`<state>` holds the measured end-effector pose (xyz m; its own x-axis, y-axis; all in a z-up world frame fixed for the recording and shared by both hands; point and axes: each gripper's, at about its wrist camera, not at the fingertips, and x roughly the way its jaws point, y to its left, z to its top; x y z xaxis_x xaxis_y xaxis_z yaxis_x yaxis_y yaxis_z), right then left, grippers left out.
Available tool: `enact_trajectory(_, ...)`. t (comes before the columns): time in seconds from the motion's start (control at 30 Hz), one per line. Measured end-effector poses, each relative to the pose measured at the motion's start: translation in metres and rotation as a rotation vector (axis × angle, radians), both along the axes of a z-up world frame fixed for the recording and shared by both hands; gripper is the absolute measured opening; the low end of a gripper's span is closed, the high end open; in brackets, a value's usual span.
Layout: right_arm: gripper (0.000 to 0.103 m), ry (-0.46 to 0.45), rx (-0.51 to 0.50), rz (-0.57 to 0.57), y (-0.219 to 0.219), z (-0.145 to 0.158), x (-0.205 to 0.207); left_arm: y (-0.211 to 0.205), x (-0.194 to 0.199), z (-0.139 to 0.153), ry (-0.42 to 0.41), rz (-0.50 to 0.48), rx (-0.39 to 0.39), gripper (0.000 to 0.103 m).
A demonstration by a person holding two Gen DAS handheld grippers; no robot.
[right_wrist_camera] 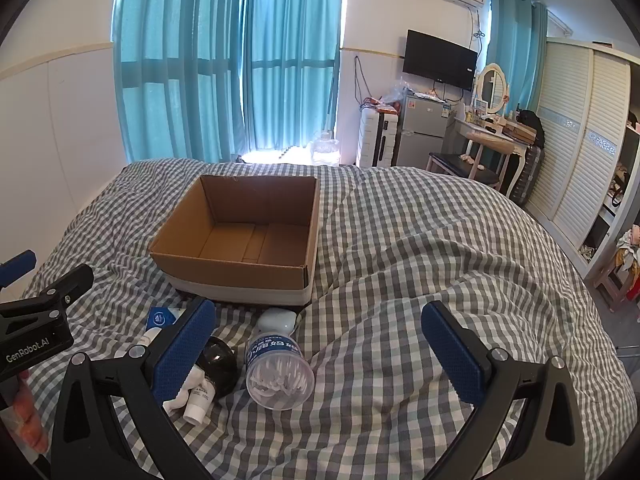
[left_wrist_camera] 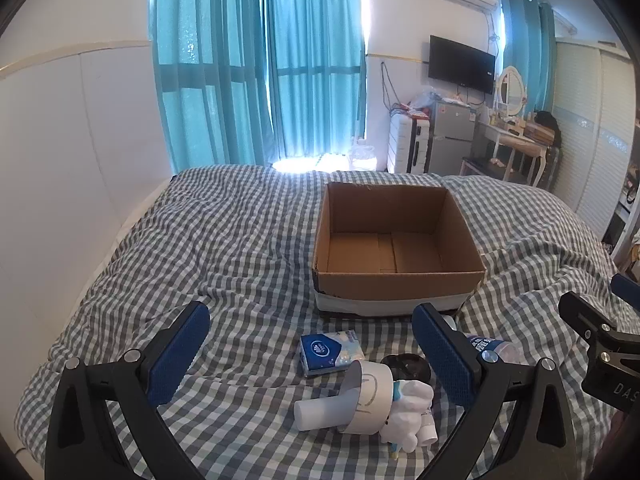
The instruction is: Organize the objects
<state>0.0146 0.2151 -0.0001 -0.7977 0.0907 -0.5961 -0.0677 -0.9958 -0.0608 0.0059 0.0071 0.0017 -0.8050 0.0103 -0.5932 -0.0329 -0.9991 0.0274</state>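
An empty open cardboard box (left_wrist_camera: 400, 276) (right_wrist_camera: 236, 268) stands on the checked bed. In front of it lies a loose heap: a blue tissue pack (left_wrist_camera: 330, 351) (right_wrist_camera: 160, 318), a white paper cup (left_wrist_camera: 370, 398) with a white tube (left_wrist_camera: 316, 414) in it, a white plush toy (left_wrist_camera: 408, 416), a black round object (left_wrist_camera: 406, 365) (right_wrist_camera: 218, 366), a small white tube (right_wrist_camera: 198, 400), and a clear cotton-swab tub (right_wrist_camera: 278, 372) (left_wrist_camera: 490, 346). My left gripper (left_wrist_camera: 310, 352) is open above the heap. My right gripper (right_wrist_camera: 320, 350) is open, the swab tub between its fingers.
The bed is covered by a rumpled grey-and-white checked quilt (left_wrist_camera: 224, 248) (right_wrist_camera: 420, 248). A white wall (left_wrist_camera: 60, 160) runs along its left side. Beyond the foot are teal curtains, a small fridge (left_wrist_camera: 450, 140), a dressing table and a wardrobe (right_wrist_camera: 576, 152).
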Motion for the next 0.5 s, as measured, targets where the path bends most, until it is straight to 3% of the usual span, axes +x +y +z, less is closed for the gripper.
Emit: enact_trajectory(0.5, 0.103, -0.011, -0.004, 0.008, -0.0016, -0.0002, -0.0003, -0.0007, 0.0019, 0.0016, -0.005, -0.003, 0.007, 0.103)
